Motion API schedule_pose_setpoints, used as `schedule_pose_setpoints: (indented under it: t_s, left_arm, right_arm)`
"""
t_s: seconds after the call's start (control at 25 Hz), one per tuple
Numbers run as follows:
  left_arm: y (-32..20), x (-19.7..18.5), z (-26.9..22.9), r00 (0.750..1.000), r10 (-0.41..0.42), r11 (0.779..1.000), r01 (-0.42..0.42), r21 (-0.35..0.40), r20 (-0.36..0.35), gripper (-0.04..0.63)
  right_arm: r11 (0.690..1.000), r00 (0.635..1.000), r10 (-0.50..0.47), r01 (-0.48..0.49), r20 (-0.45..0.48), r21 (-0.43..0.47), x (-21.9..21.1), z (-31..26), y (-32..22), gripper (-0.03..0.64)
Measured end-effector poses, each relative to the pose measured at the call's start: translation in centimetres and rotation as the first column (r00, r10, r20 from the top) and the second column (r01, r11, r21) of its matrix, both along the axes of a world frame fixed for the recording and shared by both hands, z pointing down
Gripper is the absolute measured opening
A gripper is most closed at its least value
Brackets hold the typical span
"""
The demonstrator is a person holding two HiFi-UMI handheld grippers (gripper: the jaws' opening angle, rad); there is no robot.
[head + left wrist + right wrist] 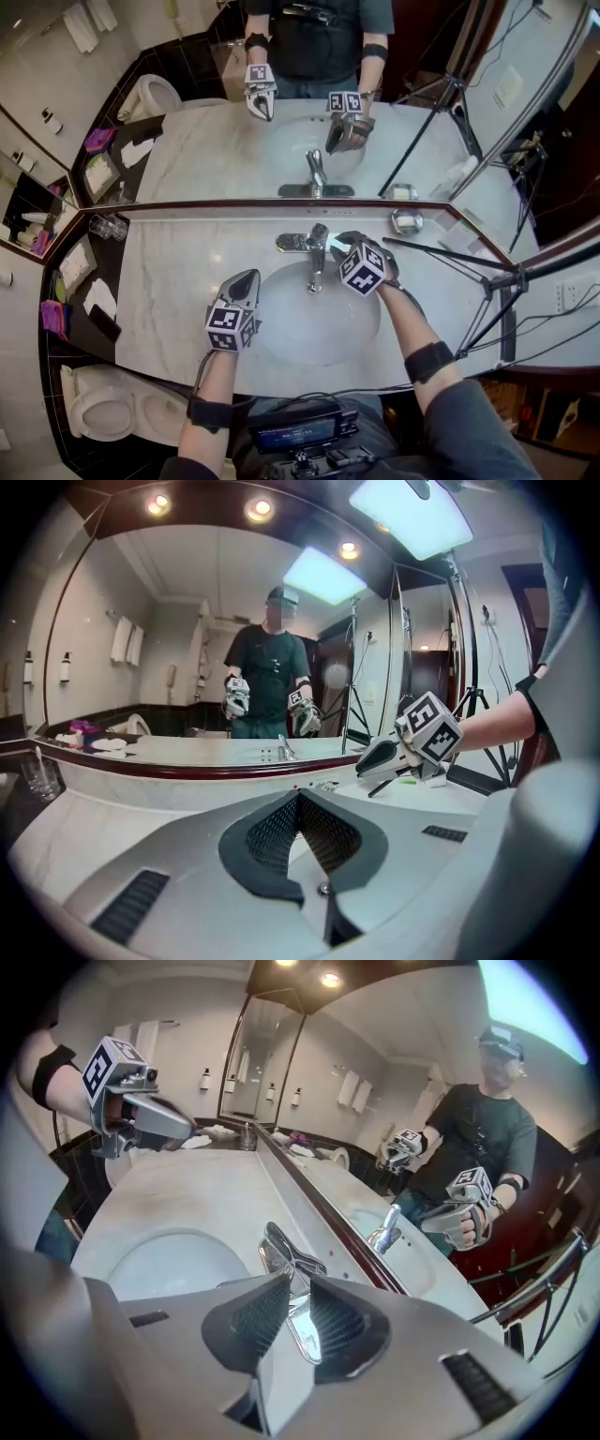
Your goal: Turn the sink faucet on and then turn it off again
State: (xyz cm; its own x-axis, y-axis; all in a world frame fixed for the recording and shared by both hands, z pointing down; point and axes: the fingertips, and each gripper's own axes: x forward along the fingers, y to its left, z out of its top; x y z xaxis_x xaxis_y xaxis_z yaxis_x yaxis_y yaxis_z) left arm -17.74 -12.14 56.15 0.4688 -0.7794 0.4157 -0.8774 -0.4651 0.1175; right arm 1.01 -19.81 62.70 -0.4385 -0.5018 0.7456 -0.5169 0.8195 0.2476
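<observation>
Two claws share this job unevenly. In the head view the right claw (pixel 339 244) reaches in from the right onto the top of the faucet (pixel 316 267), which stands at the back of the sink (pixel 319 328), just in front of the mirror (pixel 206 150). The left claw (pixel 247 278) hangs over the counter (pixel 169 281) at the basin's left rim, probably parked there because one handle needs only one claw. The spout's long axis runs from the mirror side out over the basin, pointing toward the person. I cannot make out any water.

In the left gripper view the left claw (pixel 298 797) is clenched on nothing, its pads meeting, aimed at the mirror.

In the right gripper view the right claw (pixel 298 1283) is grasping the chrome handle (pixel 281 1252), which fills the narrow gap between its pads. The handle stretches away up and left from the grip, roughly in line with the claw. A hold near its free end likely gives the best leverage for working the tap
</observation>
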Motion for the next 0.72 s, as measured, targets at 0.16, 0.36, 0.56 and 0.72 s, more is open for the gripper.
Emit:
schedule_pose_setpoints:
  t_s: [0.16, 0.36, 0.56, 0.72]
  left_arm:
    - [0.3, -0.2, -0.3, 1.000, -0.014, 1.000, 0.014, 0.001, -0.019, 0.000]
    - [1.0, -0.4, -0.8, 0.999, -0.022, 1.000, 0.022, 0.002, -0.033, 0.000]
    - [1.6, -0.6, -1.3, 0.998, -0.037, 0.999, 0.037, 0.008, -0.058, 0.000]
    - [2.2, -0.8, -1.3, 0.996, -0.047, 0.999, 0.048, 0.004, -0.080, 0.000]
  right_arm:
    - [0.990, 0.984, 0.136, -0.138, 0.116, 0.010, 2.2, -2.1, 1.3, 0.026]
    - [0.950, 0.911, 0.305, -0.311, 0.277, -0.024, 5.2, -4.8, 3.7, 0.018]
    - [0.893, 0.781, 0.438, -0.436, 0.445, -0.112, 8.3, -5.3, 5.9, 0.018]
    - [0.865, 0.727, 0.481, -0.484, 0.490, -0.131, 9.7, -6.0, 7.8, 0.018]
